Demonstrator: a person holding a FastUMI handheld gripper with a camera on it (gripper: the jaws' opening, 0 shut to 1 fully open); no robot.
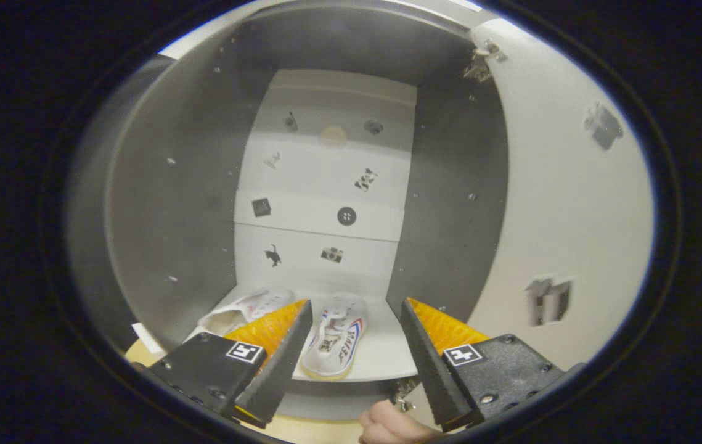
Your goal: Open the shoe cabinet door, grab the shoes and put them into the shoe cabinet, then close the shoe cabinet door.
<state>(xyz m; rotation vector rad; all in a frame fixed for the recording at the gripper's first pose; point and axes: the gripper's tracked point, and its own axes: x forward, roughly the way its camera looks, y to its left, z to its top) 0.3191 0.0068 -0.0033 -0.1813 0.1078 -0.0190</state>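
Matt white shoe cabinet (320, 179); cloth shoes (335, 336); ridged orange fingers (443, 324)

You looked straight into the open shoe cabinet (449, 203). Its side walls (172, 203) lay grey and in shade, while the white back panel (326, 172) caught the light and stood out brightest. That panel ran in horizontal bands and carried small dark stickers (346, 216) scattered over it. The white door (560, 203) stood swung open to the right, hung on a metal hinge (480, 61) near its top, with blurred stickers of its own. A white shelf (381, 354) formed the bottom. Below you, the floor (320, 428) was pale tan.
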